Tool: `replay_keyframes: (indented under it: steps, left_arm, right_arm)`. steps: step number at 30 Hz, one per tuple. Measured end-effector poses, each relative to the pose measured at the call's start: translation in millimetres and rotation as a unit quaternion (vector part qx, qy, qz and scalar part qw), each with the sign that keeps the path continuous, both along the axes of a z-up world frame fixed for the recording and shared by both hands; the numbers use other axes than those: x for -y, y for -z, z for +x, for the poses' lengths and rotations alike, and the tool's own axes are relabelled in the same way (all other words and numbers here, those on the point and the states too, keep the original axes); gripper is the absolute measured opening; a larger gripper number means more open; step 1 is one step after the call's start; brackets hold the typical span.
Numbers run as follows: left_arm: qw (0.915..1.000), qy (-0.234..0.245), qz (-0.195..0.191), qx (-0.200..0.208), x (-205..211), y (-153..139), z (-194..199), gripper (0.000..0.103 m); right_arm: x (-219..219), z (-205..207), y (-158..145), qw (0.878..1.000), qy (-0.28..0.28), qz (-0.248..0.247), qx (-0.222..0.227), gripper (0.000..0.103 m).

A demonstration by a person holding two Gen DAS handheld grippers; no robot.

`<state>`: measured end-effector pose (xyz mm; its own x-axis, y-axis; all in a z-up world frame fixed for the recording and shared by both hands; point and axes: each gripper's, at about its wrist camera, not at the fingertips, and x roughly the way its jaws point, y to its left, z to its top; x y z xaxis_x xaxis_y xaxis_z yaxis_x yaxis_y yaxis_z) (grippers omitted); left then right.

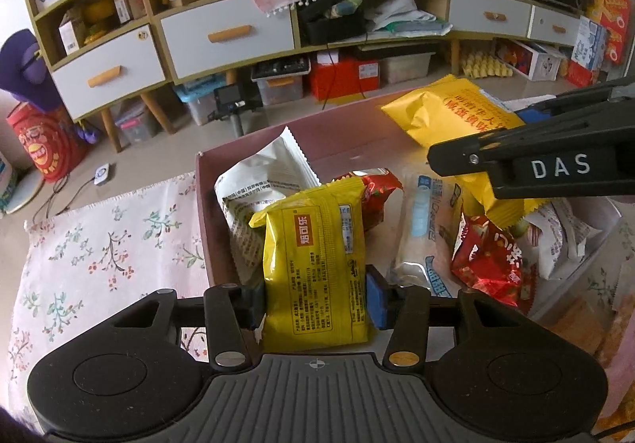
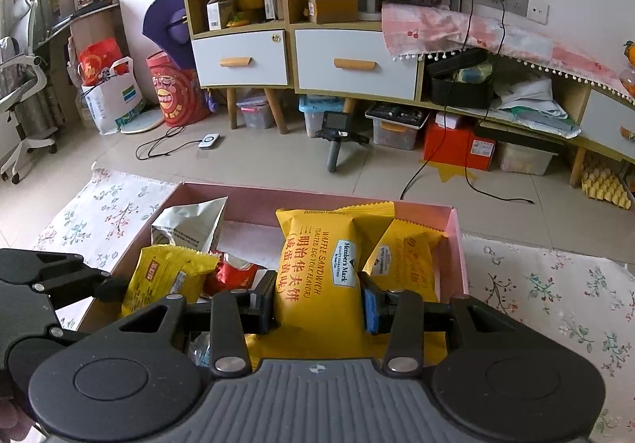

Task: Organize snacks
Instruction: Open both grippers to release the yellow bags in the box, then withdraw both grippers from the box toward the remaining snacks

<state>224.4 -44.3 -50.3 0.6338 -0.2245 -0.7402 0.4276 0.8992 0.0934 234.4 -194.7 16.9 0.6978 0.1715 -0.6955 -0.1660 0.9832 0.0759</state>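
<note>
Hiding the lower end of the waffle sandwich packet (image 2: 317, 284) behind the gripper body; blurring the small print on the yellow snack packet (image 1: 317, 264).

The right gripper (image 1: 448, 161) bears "DAS" in white letters on its black side. The yellow packet (image 2: 317, 284) reads "Member's Mark", "WAFFLE SANDWICH", "SALTED EGG YOLK FLAVOR" and the Chinese "三明治华夫饼 (咸蛋黄味)". The smaller yellow pack (image 1: 317, 268) carries an orange label with "粘可乐"; its fine print is too small to read. Other wrappers' print cannot be made out.
</note>
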Motion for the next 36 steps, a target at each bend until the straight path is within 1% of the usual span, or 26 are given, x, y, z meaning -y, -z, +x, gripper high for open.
replay_keyframes:
  steps: [3,5,7,10,11,16,20,22,25,28,32,36]
  left_arm:
    - [0.9999,0.009,0.008,0.001,2.3,-0.7,-0.7,0.050]
    - [0.9998,0.016,0.013,-0.001,3.4,-1.9,-2.2,0.057]
    - [0.9996,0.019,0.021,0.004,4.7,-4.2,-5.4,0.062]
    - [0.9996,0.017,0.024,0.005,4.6,-10.0,-9.1,0.071]
    - [0.9996,0.015,0.023,0.004,4.4,-11.5,-10.6,0.073]
    - [0.9994,0.017,0.031,0.005,3.3,-20.4,-22.2,0.078]
    - [0.9993,0.010,0.037,0.005,-0.3,-31.0,-33.0,0.083]
    - [0.9995,0.004,0.032,0.004,-4.3,-37.7,-38.8,0.084]
    - [0.9998,-0.001,0.020,0.002,-10.7,-48.0,-49.1,0.086]
    - [0.9997,-0.005,0.022,0.007,-12.9,-55.9,-62.2,0.088]
    - [0.9992,-0.004,0.036,0.015,-14.4,-62.4,-80.1,0.090]
    - [0.9987,-0.002,0.049,0.013,-16.2,-65.1,-96.8,0.092]
  right_arm:
    - [-0.7,-0.2,0.4,1.000,-0.003,-0.001,0.001,0.022]
    - [-0.9,-0.8,-1.7,1.000,-0.005,-0.001,0.004,0.024]
    - [-0.8,-2.4,-5.7,1.000,-0.004,-0.004,0.004,0.034]
    - [0.0,-7.0,-11.4,1.000,-0.006,-0.002,0.006,0.043]
    - [1.0,-9.1,-14.0,1.000,-0.007,-0.003,0.006,0.044]
    - [6.8,-19.8,-26.5,1.000,0.001,-0.007,0.001,0.056]
    - [9.7,-32.5,-40.5,1.000,0.000,-0.011,-0.002,0.061]
    - [8.7,-39.9,-46.7,1.000,0.000,-0.017,-0.001,0.067]
    - [7.8,-52.6,-56.1,1.000,-0.006,-0.026,-0.001,0.072]
    - [3.6,-66.8,-64.1,0.999,-0.016,-0.041,0.001,0.074]
    - [-0.7,-85.0,-71.6,0.998,-0.023,-0.055,0.002,0.077]
    - [-1.3,-104.0,-77.8,0.997,-0.030,-0.065,0.003,0.079]
